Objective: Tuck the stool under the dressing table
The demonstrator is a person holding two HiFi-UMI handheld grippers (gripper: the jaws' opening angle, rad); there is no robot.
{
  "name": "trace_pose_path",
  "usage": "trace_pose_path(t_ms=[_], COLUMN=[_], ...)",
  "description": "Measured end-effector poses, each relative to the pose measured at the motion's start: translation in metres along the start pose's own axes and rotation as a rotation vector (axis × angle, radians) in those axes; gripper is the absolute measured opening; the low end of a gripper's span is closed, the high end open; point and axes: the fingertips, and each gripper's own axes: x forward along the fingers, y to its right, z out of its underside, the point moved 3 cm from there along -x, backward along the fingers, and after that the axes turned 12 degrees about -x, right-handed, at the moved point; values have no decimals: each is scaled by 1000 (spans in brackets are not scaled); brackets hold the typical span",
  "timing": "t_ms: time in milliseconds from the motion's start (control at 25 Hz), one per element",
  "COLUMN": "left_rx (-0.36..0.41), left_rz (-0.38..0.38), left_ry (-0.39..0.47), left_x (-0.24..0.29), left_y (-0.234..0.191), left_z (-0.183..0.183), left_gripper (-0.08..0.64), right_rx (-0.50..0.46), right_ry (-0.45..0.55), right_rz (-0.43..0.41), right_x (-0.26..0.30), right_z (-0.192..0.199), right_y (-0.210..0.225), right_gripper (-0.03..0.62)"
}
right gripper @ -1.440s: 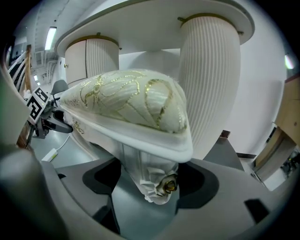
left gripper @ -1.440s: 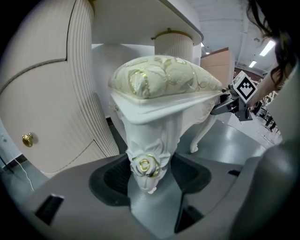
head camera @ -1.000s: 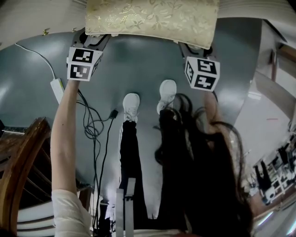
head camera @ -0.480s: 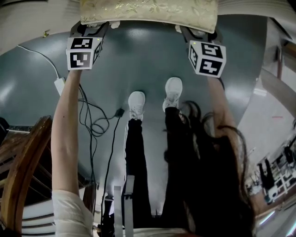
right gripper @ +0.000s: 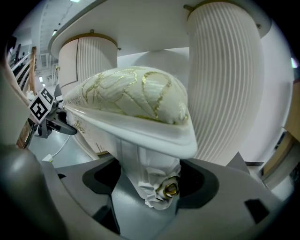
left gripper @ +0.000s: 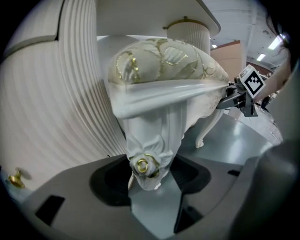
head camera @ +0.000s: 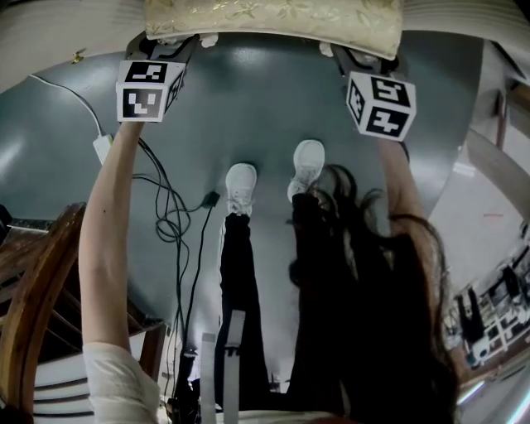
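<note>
The left hand-held gripper (left gripper: 150, 176) and right hand-held gripper (right gripper: 157, 190) each pinch a carved leg of the stool (head camera: 273, 21), its cushion between the dressing table's (left gripper: 56, 117) ribbed pedestals.

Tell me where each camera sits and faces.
Head view: on the person's head, facing steeply down; arms, legs, shoes, left gripper, right gripper show.
Left gripper view: on the left gripper, along jaws clamping a stool leg; right gripper shows.
Right gripper view: mirrored, other leg; left gripper shows.
All share the stool.
</note>
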Motion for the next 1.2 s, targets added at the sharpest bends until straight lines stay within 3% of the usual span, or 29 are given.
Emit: trace_pose_path(t_ms=[80,280,400,600,800,880,1040,1200], left_rx=[37,80,72,30,-17,-31,-21,-31], left_rz=[2,-91,-76,-70,-71,-73,-75,-80], left_ry=[-60,-143,-107,-45,-35,-43,-37,-55], left_x=[3,16,18,20,22,20,15,10], left_y=[-9,-37,-33,-37,-31,-30,-27,-22], left_z=[-3,-28,-32,-27,-25,-27,-22,-18], left_gripper=[256,255,253,255,255,255,255,255], right_rx=[24,67,27,-96,-128,-120,-23,23], right_ry=[-8,6,24,-11,-15,-27,-116,-157], right_rz=[14,44,28,-107,-133,-104,116,182], right_x=[0,10,12,25,29,27,11,2], right_z=[-4,-18,-21,-26,-23,-26,-22,-22], right_y=[-4,-13,-6,-9,-4,-1,-4,-10], right_gripper=[356,357,357,359,362,362,360,360])
